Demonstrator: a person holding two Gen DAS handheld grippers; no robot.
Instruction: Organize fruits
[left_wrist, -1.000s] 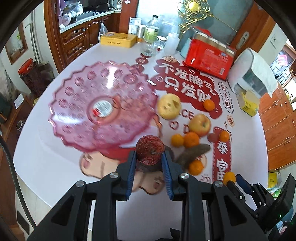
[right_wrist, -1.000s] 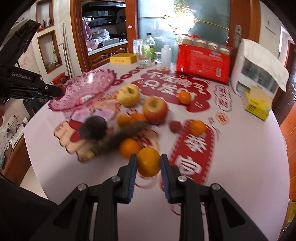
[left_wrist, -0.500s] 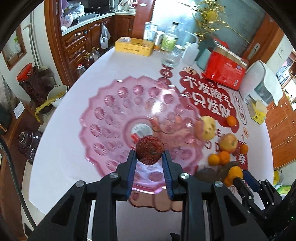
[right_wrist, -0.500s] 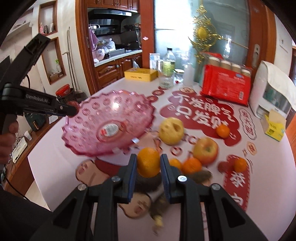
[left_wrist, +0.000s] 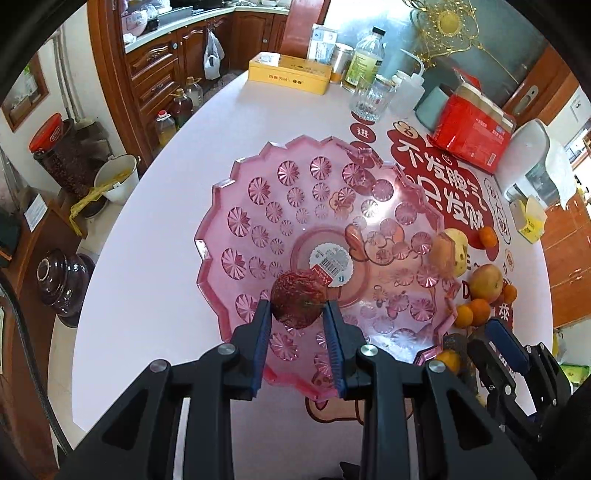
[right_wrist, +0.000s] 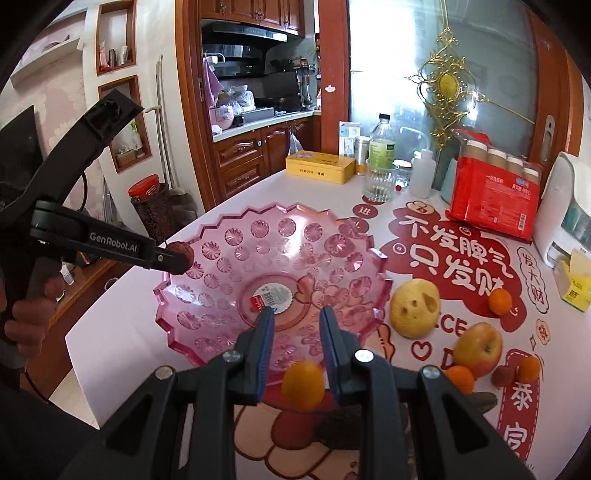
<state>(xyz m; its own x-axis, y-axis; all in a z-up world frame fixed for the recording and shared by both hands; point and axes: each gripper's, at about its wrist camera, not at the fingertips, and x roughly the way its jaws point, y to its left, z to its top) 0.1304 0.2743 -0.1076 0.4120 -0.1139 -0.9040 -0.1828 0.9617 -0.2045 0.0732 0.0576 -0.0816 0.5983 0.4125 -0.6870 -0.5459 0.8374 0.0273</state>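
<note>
A pink cut-glass fruit plate (left_wrist: 258, 206) (right_wrist: 221, 273) sits on the white table. My left gripper (left_wrist: 298, 306) is shut on a dark red wrinkled fruit (left_wrist: 299, 298) and holds it above the plate near its centre; it also shows in the right wrist view (right_wrist: 177, 258). My right gripper (right_wrist: 296, 317) is open over the plate's near rim. An orange (right_wrist: 303, 386) sits low between its fingers, loose and blurred. A yellow pear (right_wrist: 415, 308), an apple (right_wrist: 478, 349) and small oranges (right_wrist: 500, 301) lie right of the plate.
At the back stand a yellow tin (right_wrist: 319, 168), a glass (right_wrist: 380, 181), bottles (right_wrist: 382, 146), a red pack (right_wrist: 495, 199) and a white appliance (right_wrist: 567, 210). A dark fruit (left_wrist: 456, 341) lies by the plate's right rim. The table edge runs along the left.
Both grippers moved over the pink plate. The right gripper's fingers have parted and the orange has slipped down between them. The left gripper still holds the red fruit.
</note>
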